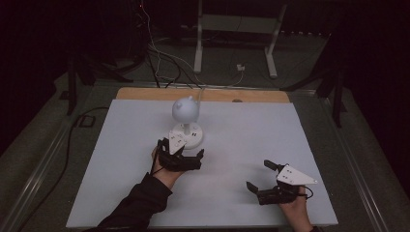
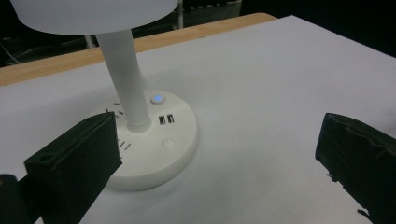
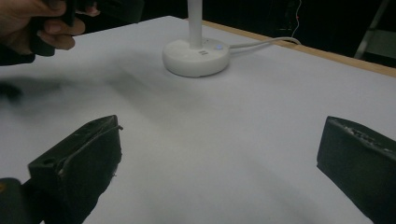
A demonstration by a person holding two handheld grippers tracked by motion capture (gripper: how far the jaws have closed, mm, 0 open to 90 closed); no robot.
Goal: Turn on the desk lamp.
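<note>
A white desk lamp (image 1: pixel 184 110) with a round head stands on a disc base (image 1: pixel 192 138) at the middle of the white table. Seen from the left gripper view, the base (image 2: pixel 159 144) carries a blue-lit button (image 2: pixel 158 98), two USB ports (image 2: pixel 166 119) and a white stem (image 2: pixel 126 79). My left gripper (image 1: pixel 183 149) is open just in front of the base, its left jaw close beside the base rim, nothing between the jaws (image 2: pixel 219 158). My right gripper (image 1: pixel 258 175) is open and holds nothing, low over the table's front right, well away from the lamp (image 3: pixel 196 56).
The white sheet (image 1: pixel 241 135) covers the table, with a wooden strip (image 1: pixel 145 93) along the far edge. The lamp's white cable (image 3: pixel 261 43) runs off over that edge. Beyond lie floor cables (image 1: pixel 159 63) and a white stand (image 1: pixel 270 43). The other hand (image 3: pixel 42 23) appears in the right gripper view.
</note>
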